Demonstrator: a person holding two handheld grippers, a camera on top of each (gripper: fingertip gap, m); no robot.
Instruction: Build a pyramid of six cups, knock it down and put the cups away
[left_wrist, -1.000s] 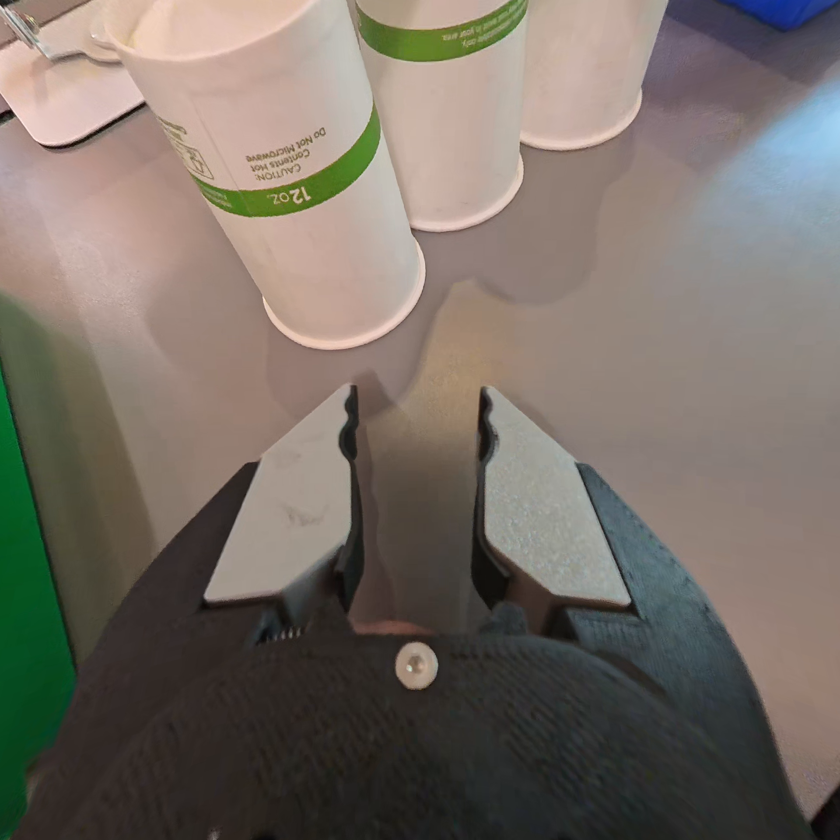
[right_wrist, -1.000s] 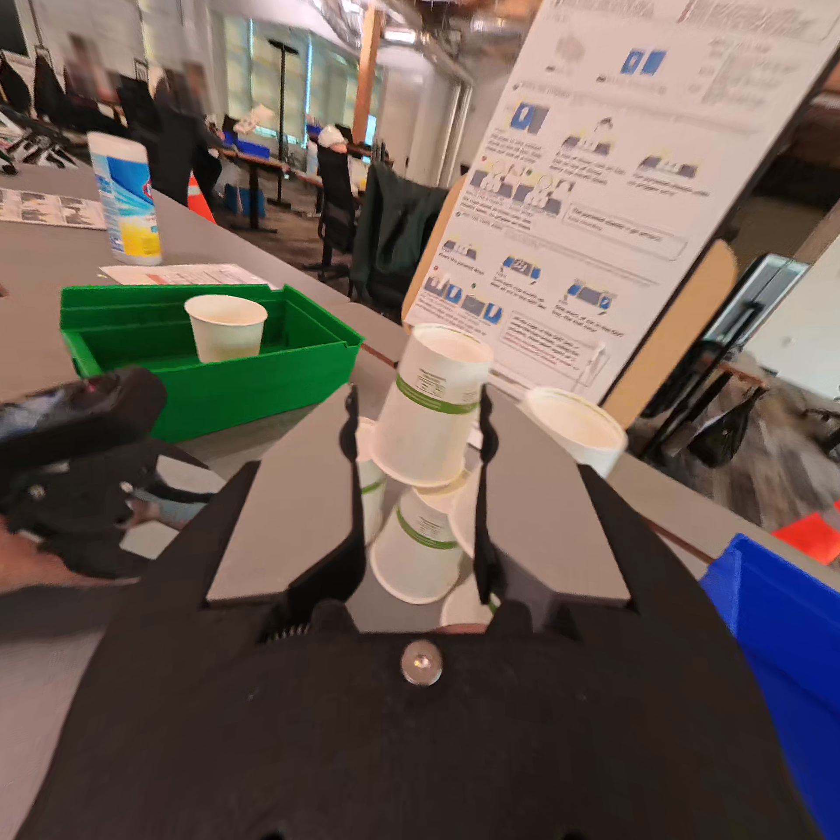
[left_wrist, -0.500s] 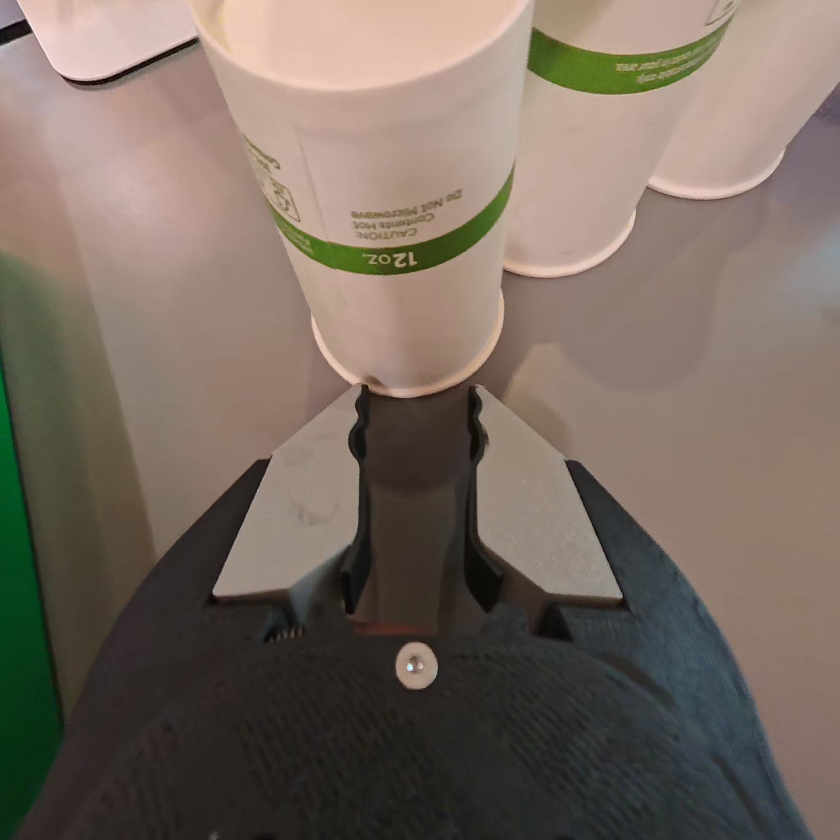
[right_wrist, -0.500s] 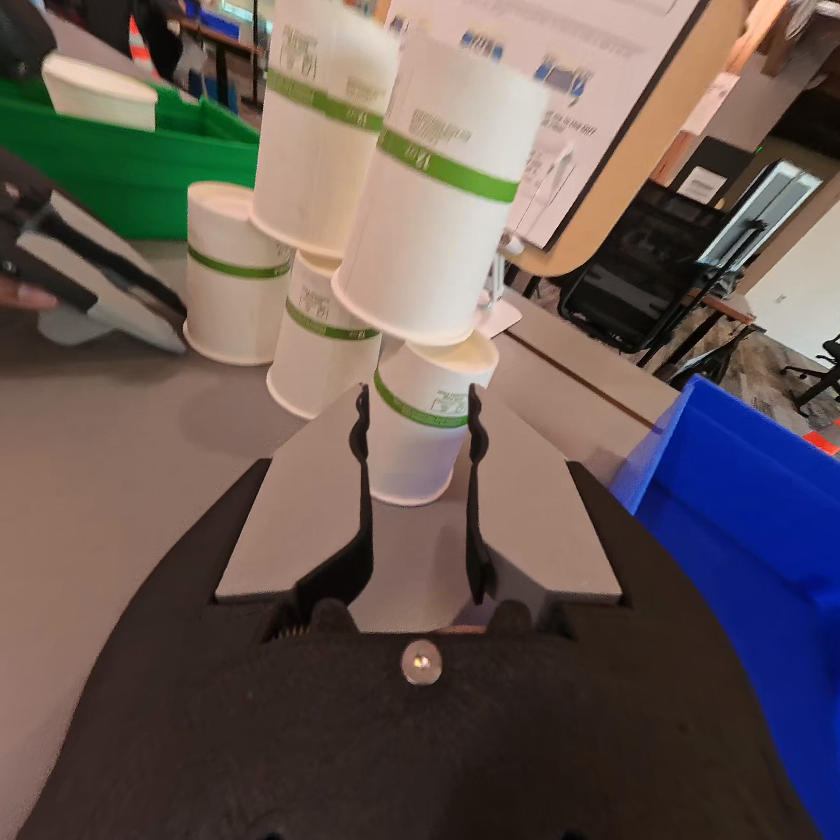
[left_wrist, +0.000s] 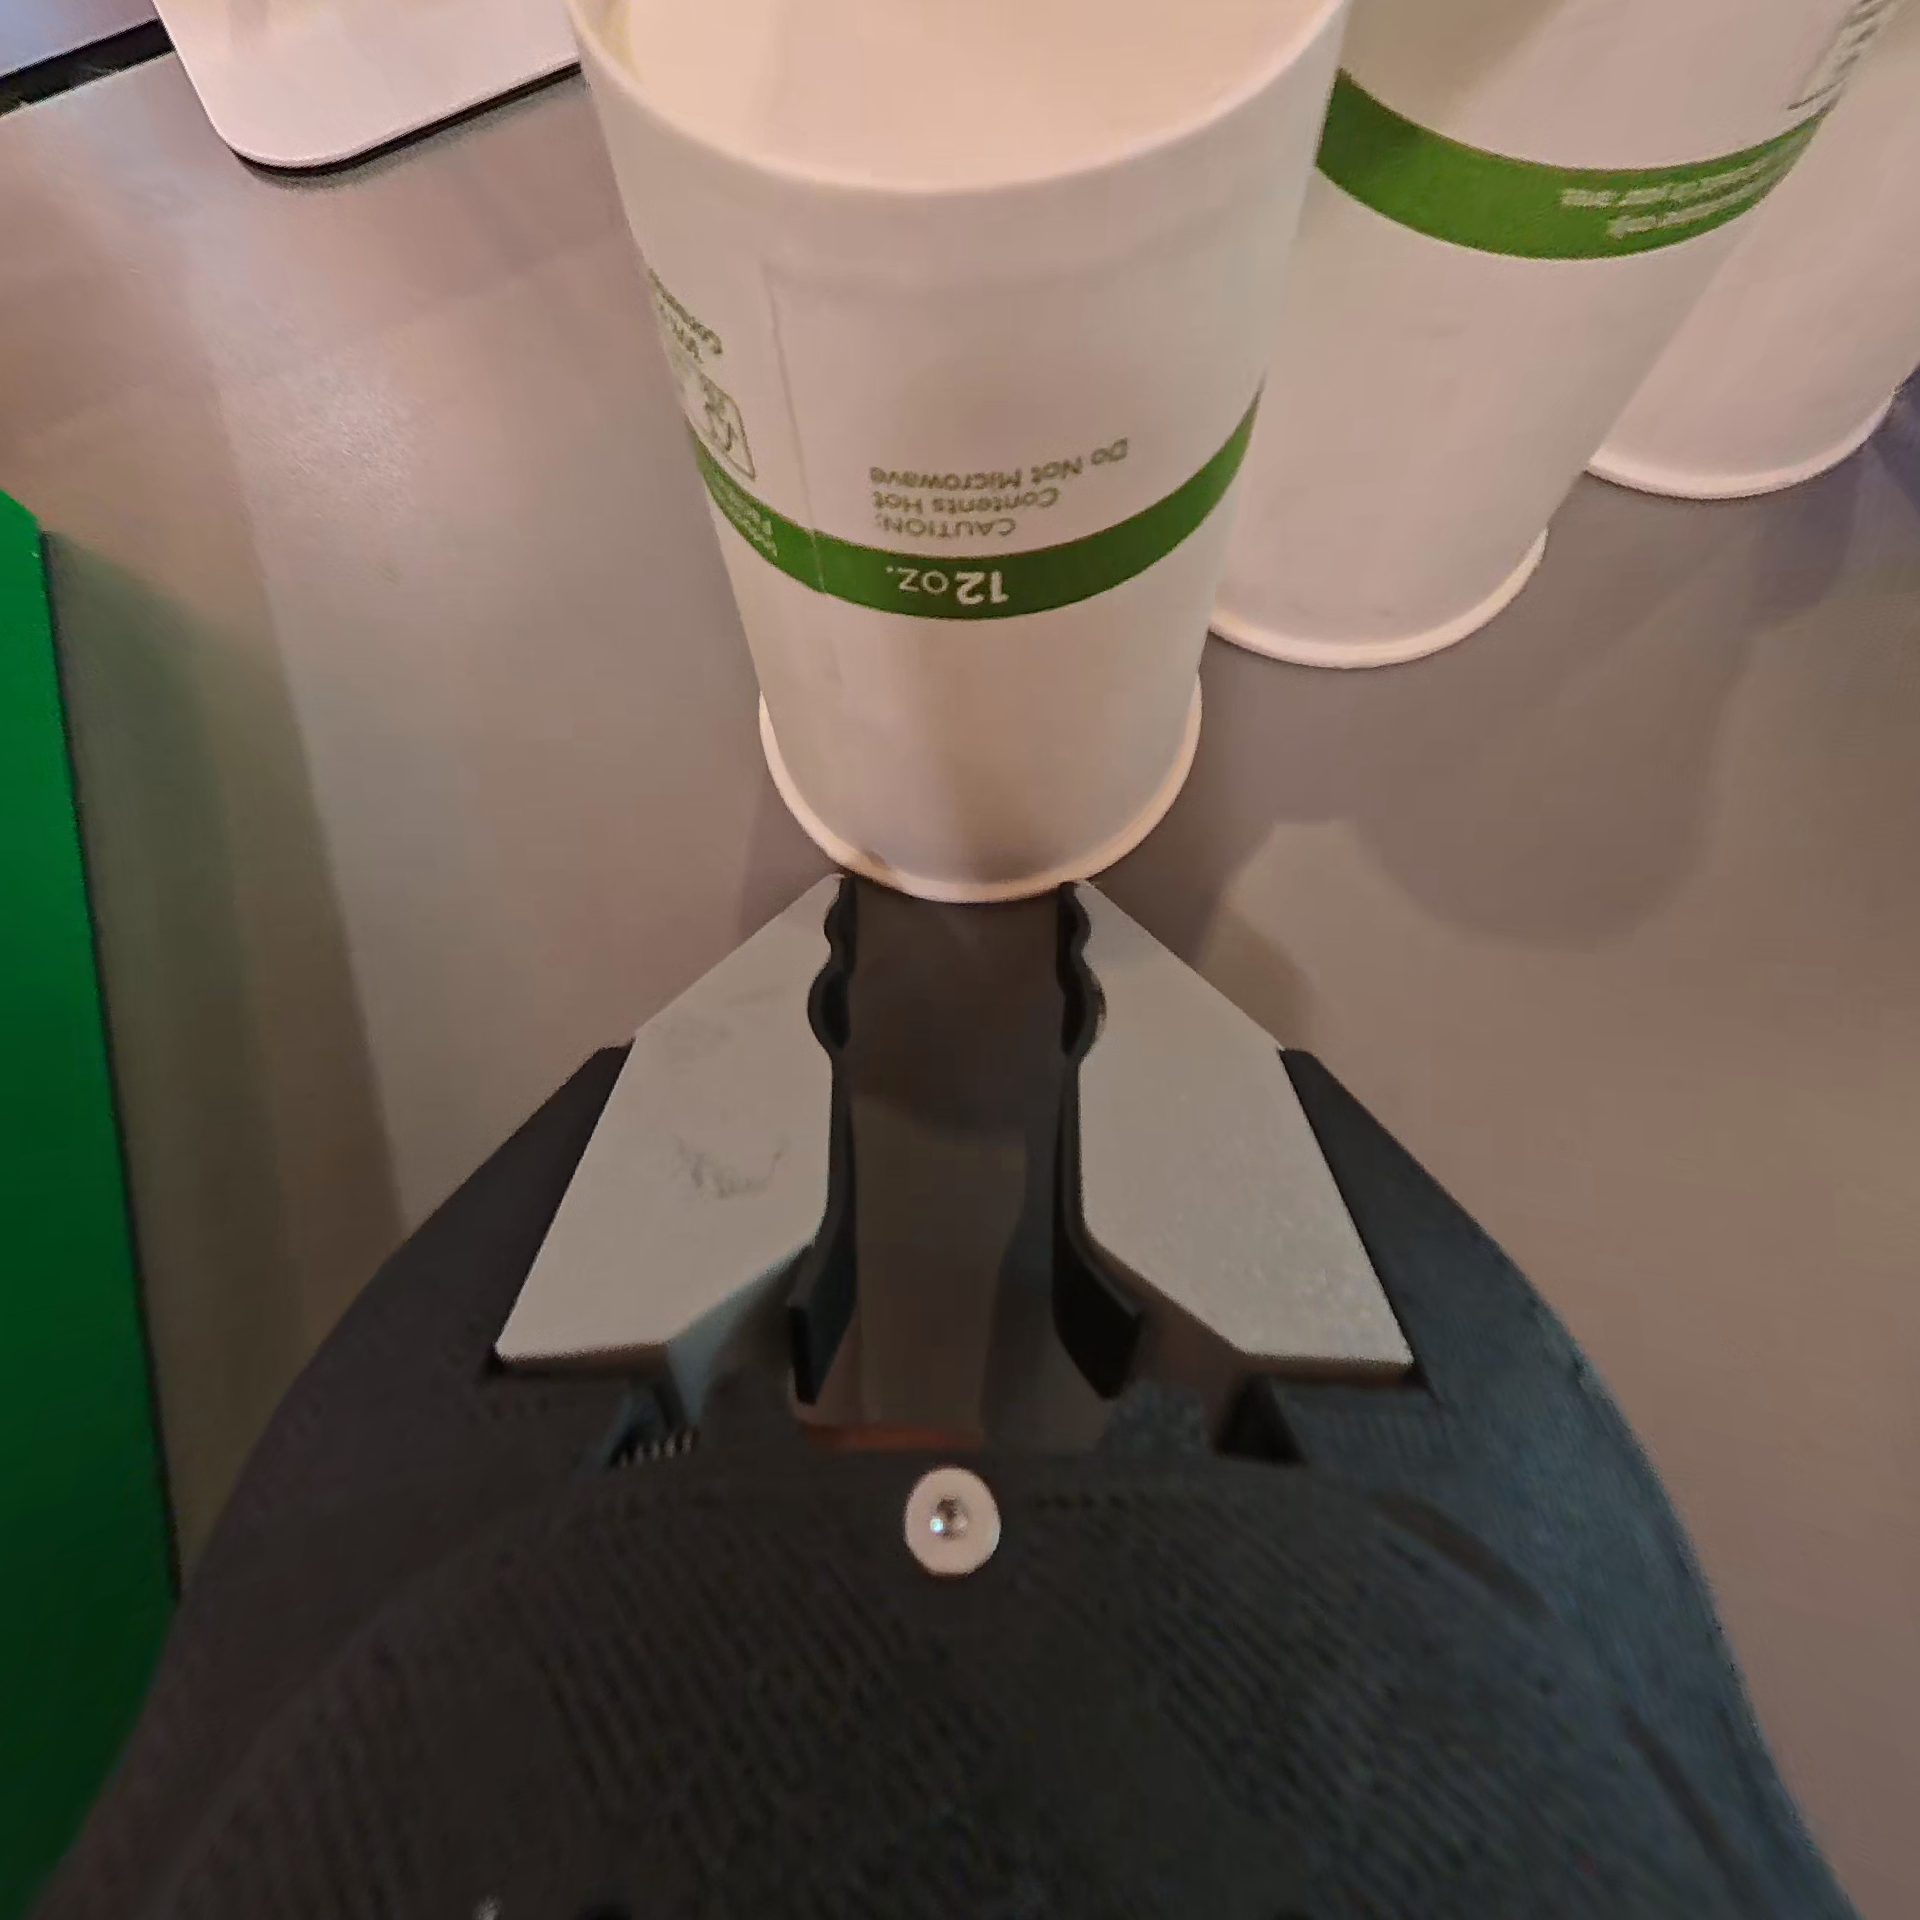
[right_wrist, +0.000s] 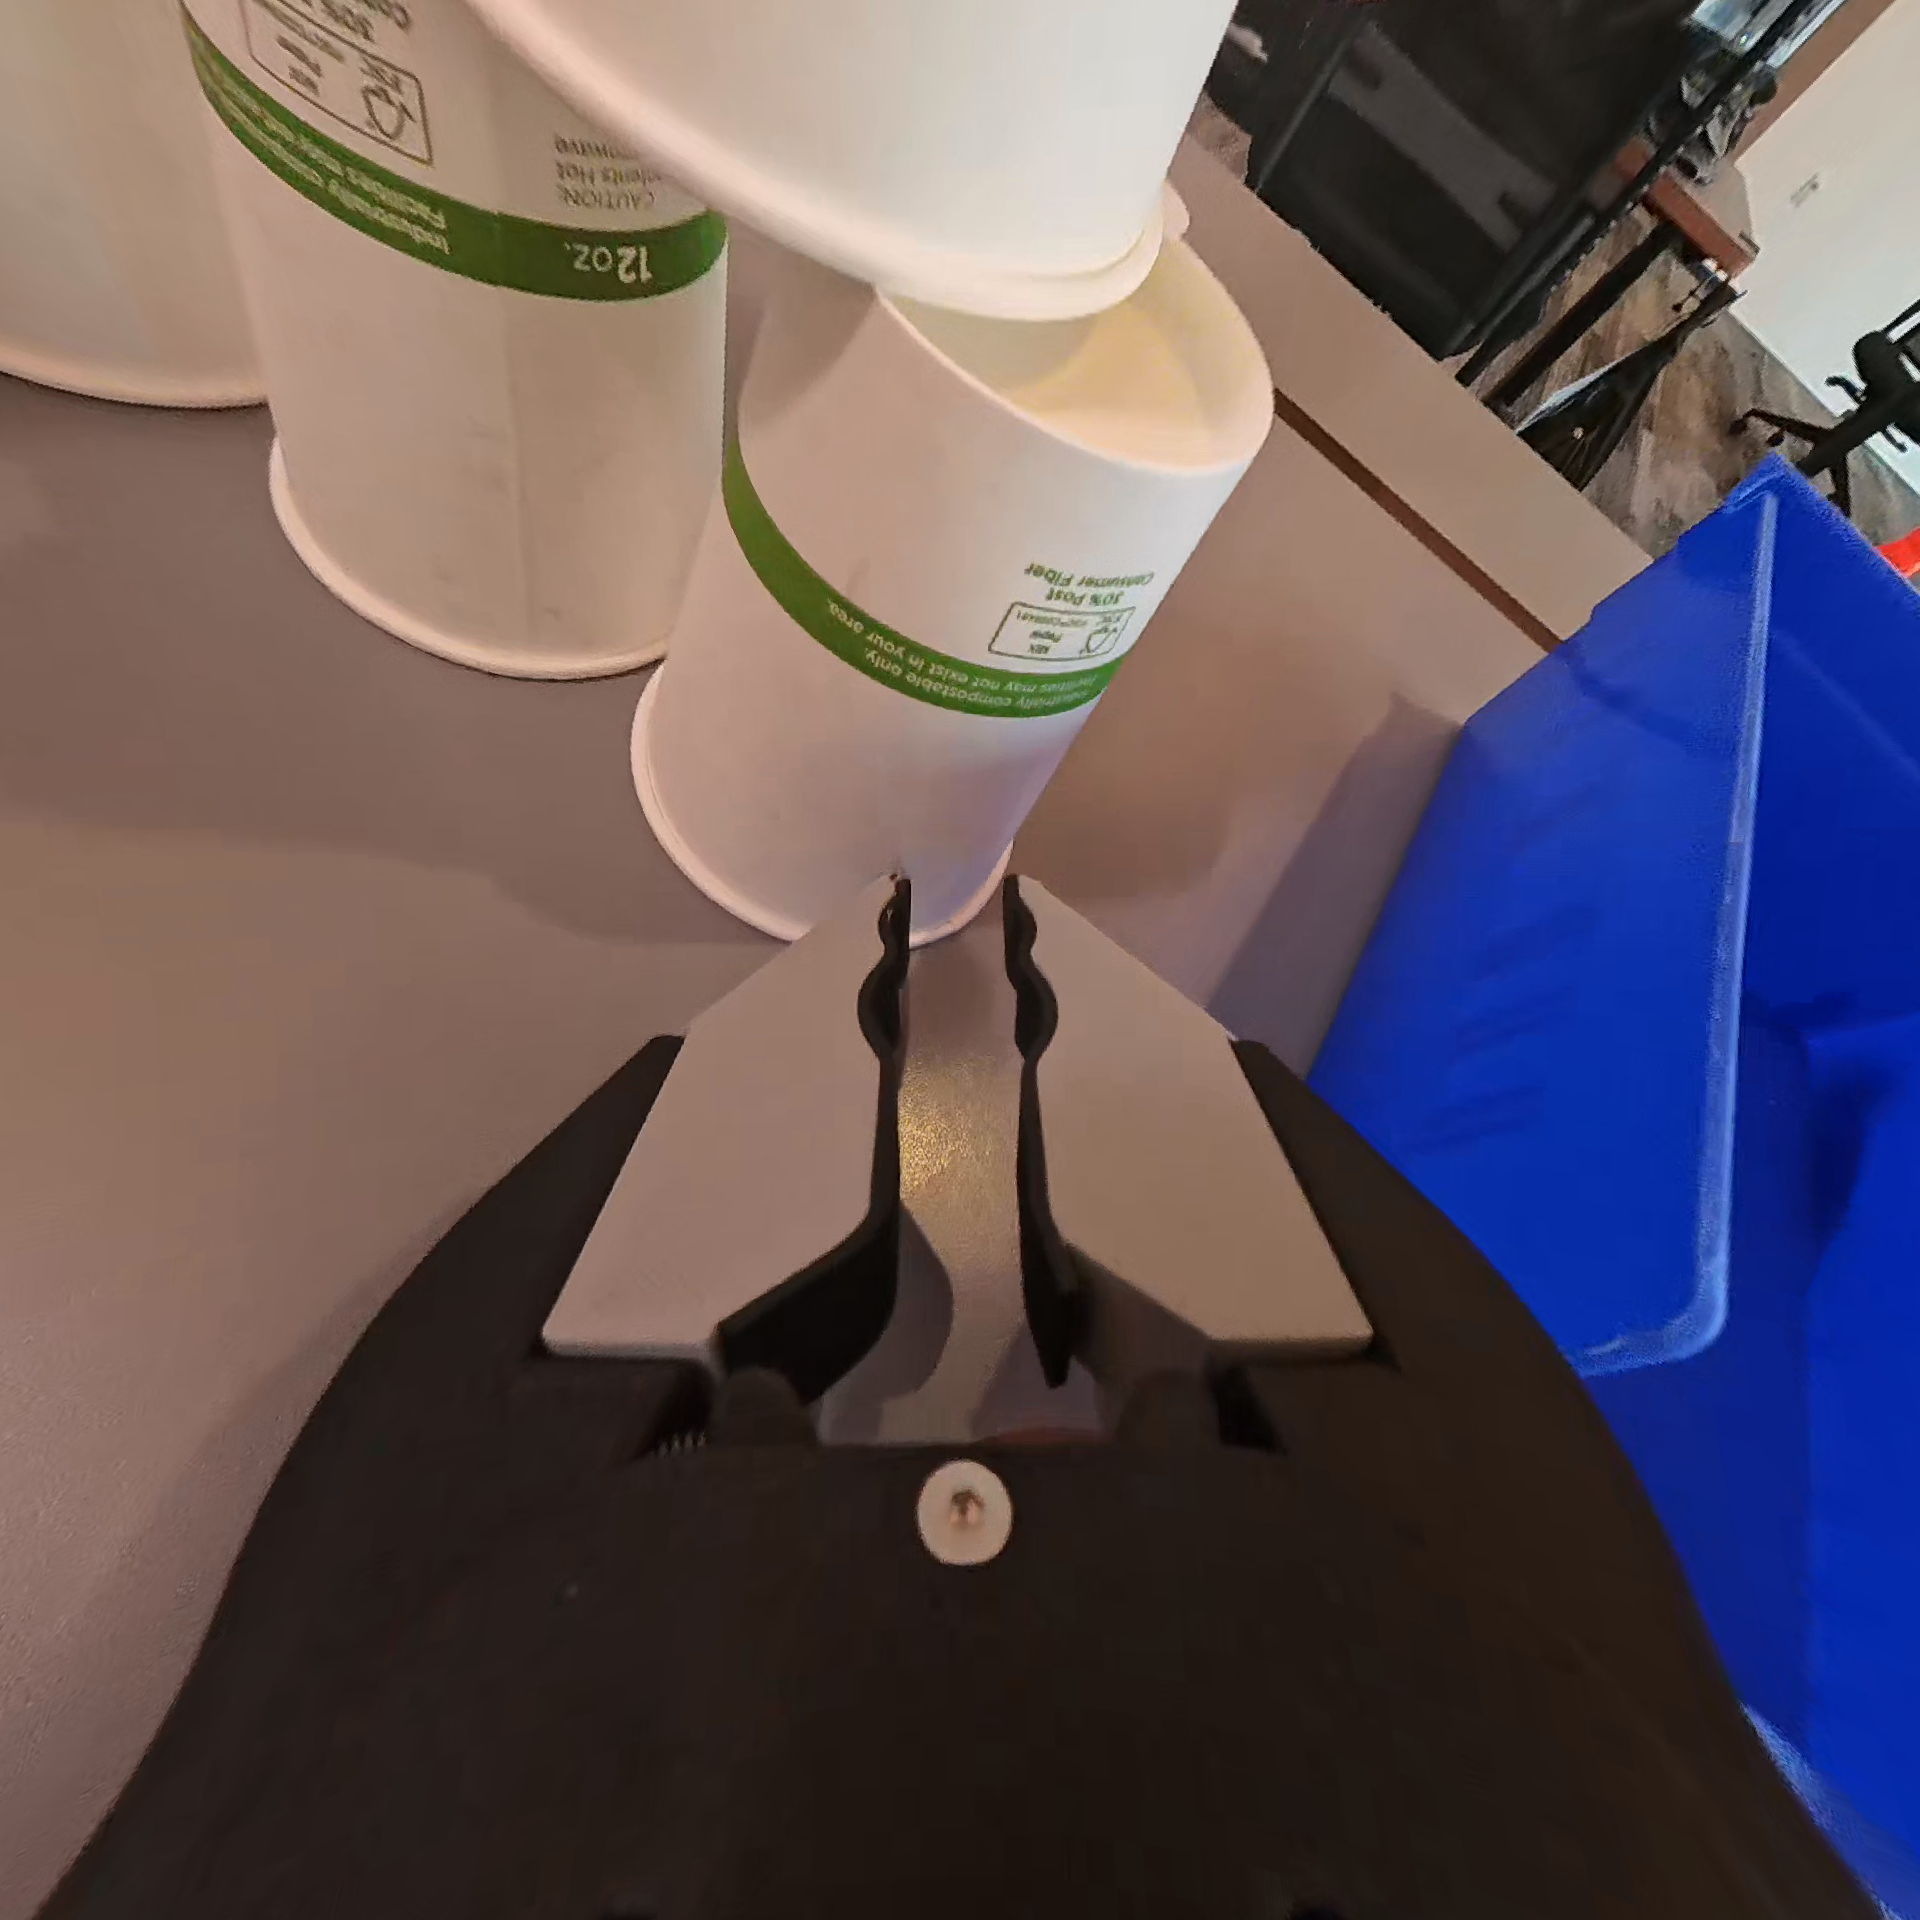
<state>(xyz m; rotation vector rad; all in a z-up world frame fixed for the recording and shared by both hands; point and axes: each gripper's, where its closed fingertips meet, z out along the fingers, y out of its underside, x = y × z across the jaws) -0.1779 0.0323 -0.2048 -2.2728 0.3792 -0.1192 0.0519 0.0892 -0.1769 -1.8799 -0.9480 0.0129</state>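
Cups (right_wrist: 883, 665) tilt now; right gripper (right_wrist: 954, 894) narrowed, left gripper (left_wrist: 956, 894) jaws stayed part-open, both at rims.

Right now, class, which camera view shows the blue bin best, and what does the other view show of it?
The right wrist view: the blue bin fills its right side, showing a wall and rim beside the tilted cup. The left wrist view shows none of it, only cups and a green edge.

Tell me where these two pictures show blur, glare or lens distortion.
Left wrist view: the nearest cup is sharp, the neighbouring cup slightly blurred, and wide-angle bending makes both flare toward the top edge. Right wrist view: a bright glare patch lies on the table between the fingers, and the black gripper body's outer edges smear.
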